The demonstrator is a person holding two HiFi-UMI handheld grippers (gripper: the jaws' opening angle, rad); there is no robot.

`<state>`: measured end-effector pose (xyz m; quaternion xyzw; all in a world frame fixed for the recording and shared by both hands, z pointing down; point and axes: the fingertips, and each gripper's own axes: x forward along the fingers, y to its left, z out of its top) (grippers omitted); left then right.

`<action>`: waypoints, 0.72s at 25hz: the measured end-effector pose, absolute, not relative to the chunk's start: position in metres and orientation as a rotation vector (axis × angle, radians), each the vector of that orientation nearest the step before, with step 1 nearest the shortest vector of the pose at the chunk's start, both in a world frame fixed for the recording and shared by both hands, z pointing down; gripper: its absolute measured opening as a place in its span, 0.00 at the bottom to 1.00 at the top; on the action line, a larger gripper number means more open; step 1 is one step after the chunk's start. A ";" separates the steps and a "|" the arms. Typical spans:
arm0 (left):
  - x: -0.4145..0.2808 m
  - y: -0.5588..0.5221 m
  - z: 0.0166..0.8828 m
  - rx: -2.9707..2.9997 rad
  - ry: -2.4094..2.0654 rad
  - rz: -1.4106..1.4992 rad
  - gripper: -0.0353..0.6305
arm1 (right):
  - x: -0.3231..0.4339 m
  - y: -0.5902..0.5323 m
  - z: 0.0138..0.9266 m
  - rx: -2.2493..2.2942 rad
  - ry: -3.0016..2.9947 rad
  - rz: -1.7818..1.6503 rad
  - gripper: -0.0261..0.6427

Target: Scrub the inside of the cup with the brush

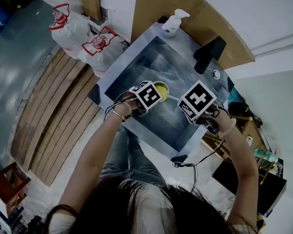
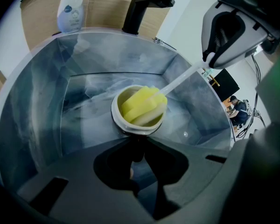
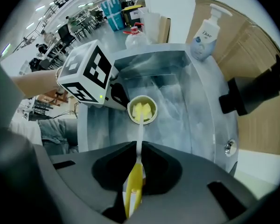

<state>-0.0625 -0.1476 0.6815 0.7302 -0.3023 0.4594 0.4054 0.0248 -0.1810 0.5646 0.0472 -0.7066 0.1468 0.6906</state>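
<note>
A small white cup sits low inside the steel sink, held upright. My left gripper is shut on the near side of the cup; the grip point itself is dark. The brush's yellow sponge head is down inside the cup. Its clear handle slants up and right to my right gripper. In the right gripper view the jaws are shut on the brush's yellow-and-white handle, pointing straight down at the cup. From the head view both marker cubes hang over the sink, left and right, with the cup between them.
A white soap pump bottle stands at the sink's far corner. A black faucet rises from the back rim, next to a round metal fitting. White bags and a wooden pallet lie on the floor to the left.
</note>
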 end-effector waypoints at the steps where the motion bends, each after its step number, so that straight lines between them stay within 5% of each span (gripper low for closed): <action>1: -0.062 -0.148 0.681 1.843 -0.763 1.160 0.16 | 0.023 -0.180 0.565 0.101 -1.585 0.344 0.11; 18: -0.062 -0.149 0.682 1.846 -0.763 1.158 0.16 | 0.017 -0.199 0.557 0.182 -1.598 0.275 0.11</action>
